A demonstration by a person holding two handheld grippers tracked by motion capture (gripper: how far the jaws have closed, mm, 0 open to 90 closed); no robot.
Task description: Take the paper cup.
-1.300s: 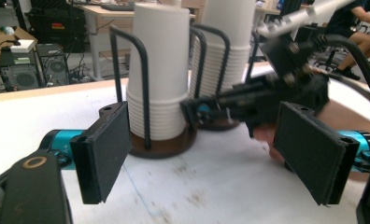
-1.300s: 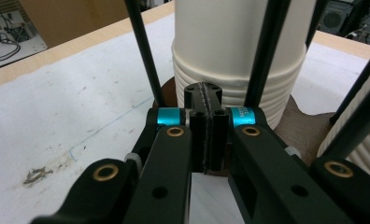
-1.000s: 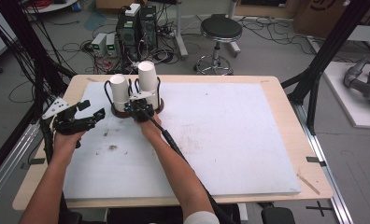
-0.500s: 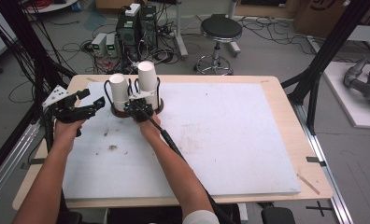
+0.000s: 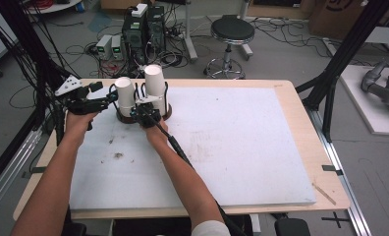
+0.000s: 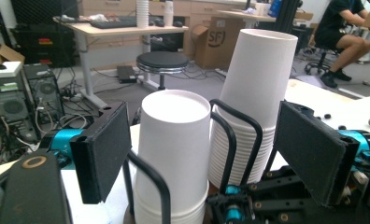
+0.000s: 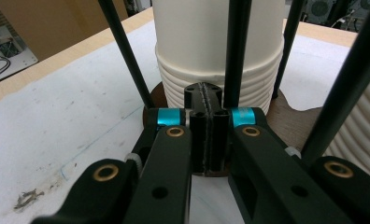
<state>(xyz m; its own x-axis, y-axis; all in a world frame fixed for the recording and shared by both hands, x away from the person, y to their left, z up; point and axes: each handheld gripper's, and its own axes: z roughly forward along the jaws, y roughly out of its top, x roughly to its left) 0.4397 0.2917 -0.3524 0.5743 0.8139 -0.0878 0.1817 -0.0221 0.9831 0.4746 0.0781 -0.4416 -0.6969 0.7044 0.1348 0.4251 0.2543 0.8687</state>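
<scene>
Two stacks of white paper cups stand in a black wire holder on a round brown base [image 5: 167,114]: a shorter left stack [image 5: 125,96] and a taller right stack [image 5: 155,88]. My left gripper [image 5: 109,99] is open beside the left stack. In the left gripper view its black pads [image 6: 106,149] stand either side of that stack's top cup [image 6: 174,140] without touching it, and the taller stack [image 6: 258,93] rises behind. My right gripper [image 5: 144,114] is shut, its tips low at the holder's front. In the right gripper view the closed gripper [image 7: 210,93] meets a stack's ribbed foot [image 7: 211,79].
A white mat [image 5: 222,142] covers the wooden table [image 5: 325,167], with small dark specks [image 5: 118,155] near the left forearm. The holder's thin wire uprights [image 7: 127,51] stand close around the right gripper. Black frame posts [image 5: 340,59] rise at both table sides.
My left gripper has moved up and away from the person, toward the left cup stack, so its open jaws now flank the top cup. The right gripper has stayed put.
</scene>
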